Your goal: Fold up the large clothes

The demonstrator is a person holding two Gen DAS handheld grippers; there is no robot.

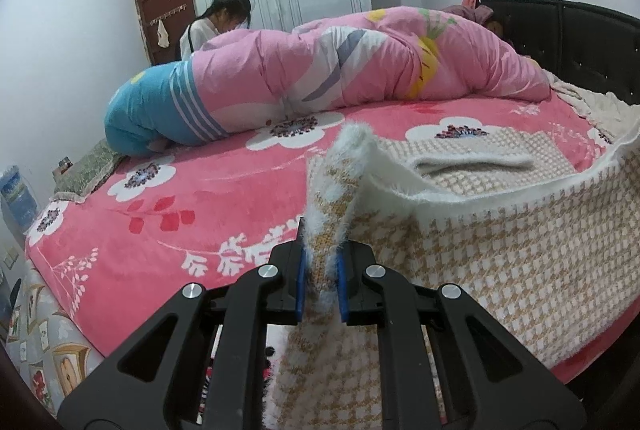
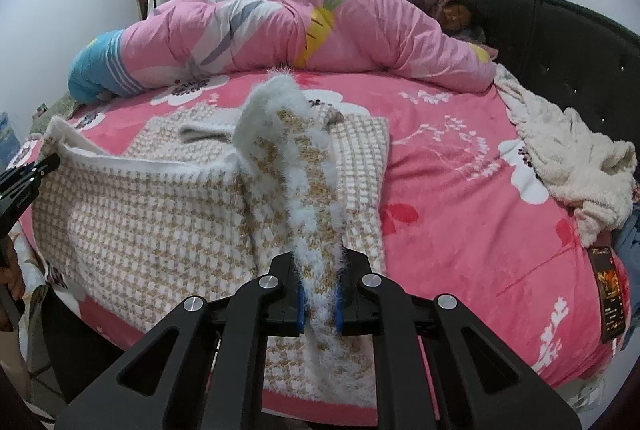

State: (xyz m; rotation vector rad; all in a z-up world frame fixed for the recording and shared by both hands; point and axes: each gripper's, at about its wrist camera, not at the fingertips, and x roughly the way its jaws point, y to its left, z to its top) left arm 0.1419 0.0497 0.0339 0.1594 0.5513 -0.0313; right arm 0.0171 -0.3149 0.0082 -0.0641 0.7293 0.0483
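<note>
A fuzzy cream and tan houndstooth sweater (image 1: 520,250) lies partly on the pink flowered bed (image 1: 160,230), its near end lifted. My left gripper (image 1: 322,278) is shut on a bunched white-trimmed edge of the sweater and holds it above the bed. My right gripper (image 2: 320,282) is shut on the opposite edge of the sweater (image 2: 160,222). The lifted hem stretches between the two grippers. The left gripper (image 2: 28,177) shows at the left edge of the right wrist view. The far part of the sweater lies flat on the bed.
A rolled pink and blue quilt (image 1: 340,69) lies across the far side of the bed. A cream fleece blanket (image 2: 568,165) is heaped at the right by the black headboard (image 2: 560,37). A person (image 1: 224,21) sits behind the quilt. A water bottle (image 1: 16,197) stands at the left.
</note>
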